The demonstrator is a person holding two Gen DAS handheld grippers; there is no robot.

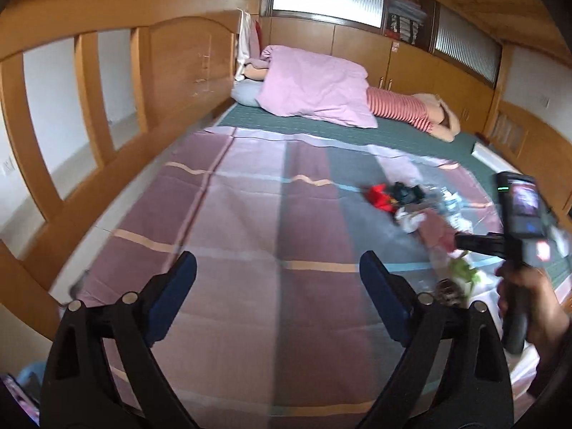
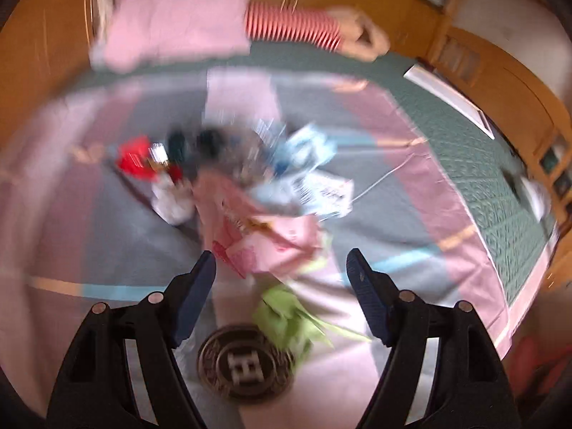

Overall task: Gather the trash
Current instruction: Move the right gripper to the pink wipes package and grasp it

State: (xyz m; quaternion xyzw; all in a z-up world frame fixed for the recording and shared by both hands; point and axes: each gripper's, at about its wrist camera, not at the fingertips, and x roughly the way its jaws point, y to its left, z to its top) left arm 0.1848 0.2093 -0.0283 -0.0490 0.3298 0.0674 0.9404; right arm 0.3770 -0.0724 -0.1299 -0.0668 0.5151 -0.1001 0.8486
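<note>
Trash [image 2: 250, 193] lies heaped on a striped sheet [image 1: 250, 236] spread over the bed, at about 12 o'clock from the right hand-held gripper [image 2: 282, 275], whose jaws stand apart and empty above a pink wrapper [image 2: 271, 243]. Green scraps [image 2: 289, 318] and a round dark lid [image 2: 246, 364] sit at 6 o'clock of the heap. The left hand-held gripper [image 1: 279, 286], also parted and empty, hovers over bare sheet, with the pile at its 2 o'clock. Collection appears to be at the reaching stage; the next move likely calls for lowering onto the pink wrapper and closing.
</note>
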